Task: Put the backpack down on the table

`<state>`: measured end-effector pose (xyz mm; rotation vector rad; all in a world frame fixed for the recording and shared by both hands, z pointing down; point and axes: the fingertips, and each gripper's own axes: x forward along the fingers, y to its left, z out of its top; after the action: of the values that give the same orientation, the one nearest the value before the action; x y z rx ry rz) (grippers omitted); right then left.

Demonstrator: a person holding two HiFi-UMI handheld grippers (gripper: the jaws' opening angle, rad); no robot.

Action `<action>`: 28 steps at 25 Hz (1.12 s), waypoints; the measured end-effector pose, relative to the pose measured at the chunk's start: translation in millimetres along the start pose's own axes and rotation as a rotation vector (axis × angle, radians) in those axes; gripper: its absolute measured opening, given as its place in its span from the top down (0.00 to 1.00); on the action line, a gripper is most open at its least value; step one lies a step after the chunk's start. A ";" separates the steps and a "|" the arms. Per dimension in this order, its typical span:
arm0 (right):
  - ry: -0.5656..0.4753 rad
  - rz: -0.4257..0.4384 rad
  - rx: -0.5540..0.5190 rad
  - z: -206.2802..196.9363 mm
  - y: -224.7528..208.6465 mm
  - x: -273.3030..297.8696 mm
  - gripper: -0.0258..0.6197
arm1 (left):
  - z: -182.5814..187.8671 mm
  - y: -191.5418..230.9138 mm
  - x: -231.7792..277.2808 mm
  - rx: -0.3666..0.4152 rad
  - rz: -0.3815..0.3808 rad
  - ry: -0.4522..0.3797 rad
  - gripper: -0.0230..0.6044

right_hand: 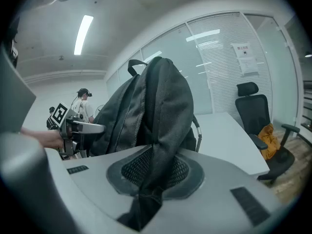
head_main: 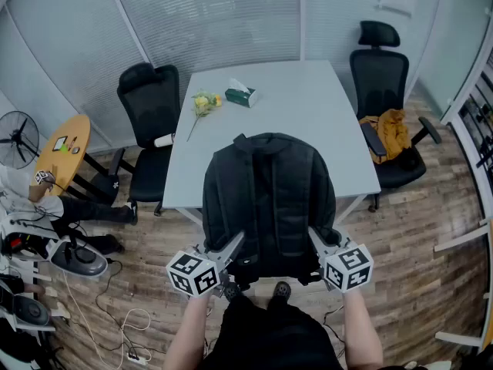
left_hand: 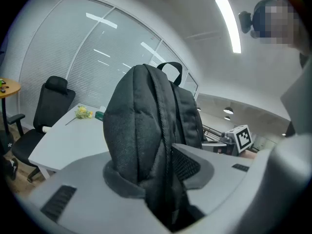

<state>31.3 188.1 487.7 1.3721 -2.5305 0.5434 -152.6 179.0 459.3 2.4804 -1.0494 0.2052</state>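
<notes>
A black backpack hangs upright between both grippers, its top over the near edge of the white table. My left gripper is shut on the fabric of the backpack's lower left side. At the lower right side my right gripper is shut on the backpack's fabric. In the left gripper view the carry handle stands up at the top. Whether the bag's bottom touches the table I cannot tell.
A yellow flower and a green tissue box lie at the table's far end. Black office chairs stand left and right, the right one with a yellow garment. A fan and a small wooden table are at the left.
</notes>
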 end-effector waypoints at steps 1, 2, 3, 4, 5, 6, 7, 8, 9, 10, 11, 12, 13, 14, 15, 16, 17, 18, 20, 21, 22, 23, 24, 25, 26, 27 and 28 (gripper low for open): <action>0.003 -0.002 0.003 -0.2 0.1 0.4 0.86 | 0.2 0.3 0.0 0.003 0.001 0.001 0.72; 0.006 -0.004 0.005 -0.4 0.1 0.6 0.86 | 0.3 0.4 0.0 0.005 0.002 0.003 0.72; 0.008 -0.007 0.007 -0.7 0.2 0.5 0.86 | 0.1 0.2 -0.2 0.005 0.002 0.003 0.72; 0.010 -0.009 0.008 -1.1 0.4 -0.1 0.86 | -0.5 -0.3 -0.5 0.004 0.003 0.003 0.72; 0.011 -0.011 0.009 -1.5 0.8 -0.9 0.86 | -1.3 -1.0 -1.1 0.003 0.003 0.003 0.72; 0.011 -0.011 0.009 -2.1 1.5 -1.7 0.86 | -2.2 -1.7 -2.0 0.002 0.004 0.002 0.72; 0.012 -0.009 0.010 -2.7 2.3 -2.4 0.86 | -3.1 -2.1 -3.0 0.002 0.005 0.001 0.72; 0.014 -0.005 0.010 -3.2 3.0 -2.8 0.85 | -3.8 -2.3 -3.8 0.004 0.007 0.001 0.72; 0.015 0.002 0.011 -3.5 3.5 -3.0 0.85 | -4.0 -2.4 -4.4 0.006 0.009 0.001 0.72; 0.017 0.010 0.011 -3.9 3.8 -3.1 0.85 | -4.0 -2.4 -4.6 0.009 0.010 0.001 0.72; 0.020 0.017 0.011 -4.2 3.9 -3.2 0.85 | -3.9 -2.6 -4.6 0.012 0.012 0.002 0.72; 0.022 0.023 0.009 -4.4 4.1 -3.4 0.85 | -3.7 -2.8 -4.6 0.014 0.014 0.003 0.72; 0.025 0.027 0.007 -4.6 4.3 -3.7 0.85 | -3.6 -3.0 -4.7 0.016 0.016 0.004 0.72; 0.026 0.030 0.005 -4.4 4.5 -4.0 0.85 | -3.4 -3.4 -4.9 0.016 0.019 0.003 0.72; 0.027 0.032 0.001 -3.9 4.6 -4.4 0.85 | -3.3 -3.9 -5.2 0.016 0.022 0.002 0.72; 0.027 0.034 -0.002 -3.3 4.5 -5.1 0.85 | -3.3 -4.8 -5.4 0.015 0.024 0.000 0.72; 0.026 0.036 -0.007 -2.9 4.4 -6.1 0.85 | -3.4 -6.1 -5.7 0.015 0.025 -0.001 0.72; 0.025 0.038 -0.011 -2.6 4.3 -7.4 0.85 | -3.8 -7.6 -6.1 0.015 0.027 -0.003 0.72; 0.025 0.041 -0.015 -2.7 4.5 -9.4 0.85 | -4.3 -10.1 -7.3 0.016 0.031 -0.006 0.72; 0.025 0.042 -0.017 -2.8 4.7 -10.1 0.85 | -4.5 -10.9 -7.9 0.016 0.033 -0.006 0.72; 0.026 0.044 -0.018 -2.8 5.0 -10.5 0.85 | -4.7 -11.4 -8.5 0.016 0.036 -0.006 0.72; 0.026 0.046 -0.020 -2.5 5.3 -10.8 0.85 | -4.6 -11.8 -9.1 0.016 0.038 -0.007 0.72; 0.026 0.048 -0.022 -2.0 5.4 -11.0 0.85 | -4.2 -12.1 -9.3 0.016 0.039 -0.006 0.72; 0.027 0.049 -0.022 -1.8 5.4 -11.0 0.85 | -3.9 -12.4 -9.5 0.016 0.040 -0.006 0.72; 0.028 0.051 -0.022 -2.2 5.6 -11.2 0.85 | -4.1 -12.6 -9.7 0.016 0.041 -0.004 0.72; 0.029 0.052 -0.022 -3.2 6.0 -11.5 0.85 | -4.7 -12.9 -10.0 0.017 0.041 -0.003 0.72; 0.031 0.052 -0.020 -4.4 6.5 -11.5 0.85 | -5.5 -12.8 -10.4 0.017 0.041 -0.001 0.72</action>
<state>32.1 201.9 486.3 1.2837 -2.5461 0.5431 -150.6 196.0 456.9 2.4758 -1.1036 0.2263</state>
